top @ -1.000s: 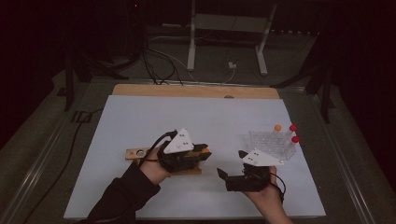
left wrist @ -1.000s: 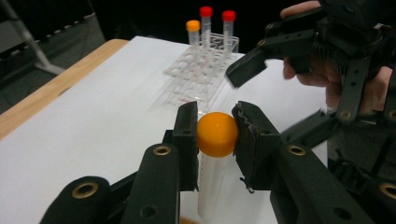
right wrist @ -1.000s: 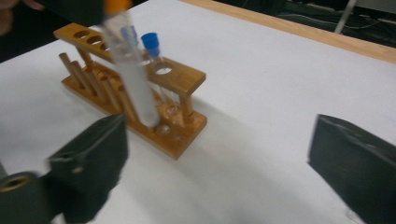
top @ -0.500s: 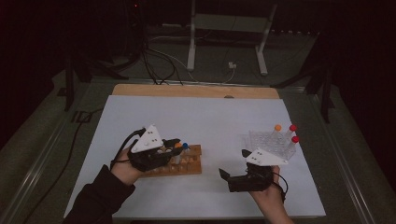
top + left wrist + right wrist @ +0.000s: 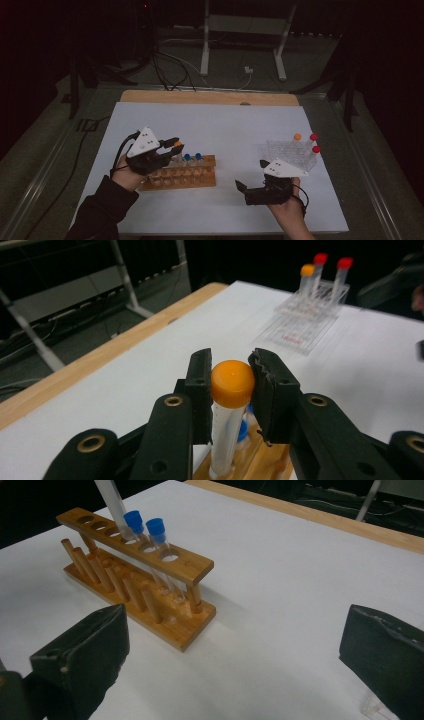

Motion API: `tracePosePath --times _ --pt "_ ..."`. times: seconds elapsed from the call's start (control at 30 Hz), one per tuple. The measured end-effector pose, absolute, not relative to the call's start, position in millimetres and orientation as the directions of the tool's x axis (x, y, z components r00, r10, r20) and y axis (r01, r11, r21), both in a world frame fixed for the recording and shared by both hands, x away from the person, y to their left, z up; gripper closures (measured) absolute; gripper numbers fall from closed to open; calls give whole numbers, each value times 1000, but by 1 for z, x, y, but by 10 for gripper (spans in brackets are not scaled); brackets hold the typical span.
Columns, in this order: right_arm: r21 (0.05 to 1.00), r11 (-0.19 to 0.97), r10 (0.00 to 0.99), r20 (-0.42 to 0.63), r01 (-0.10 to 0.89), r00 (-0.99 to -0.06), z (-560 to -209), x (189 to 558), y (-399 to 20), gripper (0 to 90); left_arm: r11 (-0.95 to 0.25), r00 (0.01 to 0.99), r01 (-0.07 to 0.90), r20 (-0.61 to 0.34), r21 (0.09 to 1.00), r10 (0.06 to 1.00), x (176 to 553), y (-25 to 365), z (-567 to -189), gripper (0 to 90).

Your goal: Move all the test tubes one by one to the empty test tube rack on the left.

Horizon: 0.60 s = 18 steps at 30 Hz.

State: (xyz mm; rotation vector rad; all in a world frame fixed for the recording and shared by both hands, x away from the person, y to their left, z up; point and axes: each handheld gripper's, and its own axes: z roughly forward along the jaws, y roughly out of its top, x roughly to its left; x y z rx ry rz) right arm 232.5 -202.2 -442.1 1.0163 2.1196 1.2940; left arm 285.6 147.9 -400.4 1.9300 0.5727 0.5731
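In the left gripper view, the left claw (image 5: 231, 390) pinches the orange-capped tube (image 5: 227, 425) by its cap, the tube standing upright with its foot down in the wooden rack (image 5: 260, 460). The right gripper view shows what that one hides: the rack's whole length, its row of free holes, two blue-capped tubes (image 5: 150, 535) side by side, and the held tube's clear shaft coming in beside them. The right claw (image 5: 235, 650) is spread wide and holds nothing, low over bare white table (image 5: 280, 565). From the high view, open sheet lies between the two claws; farther right, the clear rack (image 5: 290, 152) with one orange and two red caps stands near the table's right edge.
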Motion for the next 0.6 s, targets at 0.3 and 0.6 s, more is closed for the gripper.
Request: tracePosePath --times 0.3,0.6 --pt "890 287 778 -1 353 -629 -442 233 -204 0 -393 782 208 89 896 617 294 150 -427 720" --pt "889 290 775 -1 354 -632 -442 233 -204 0 -393 780 248 58 885 623 299 149 -445 719"
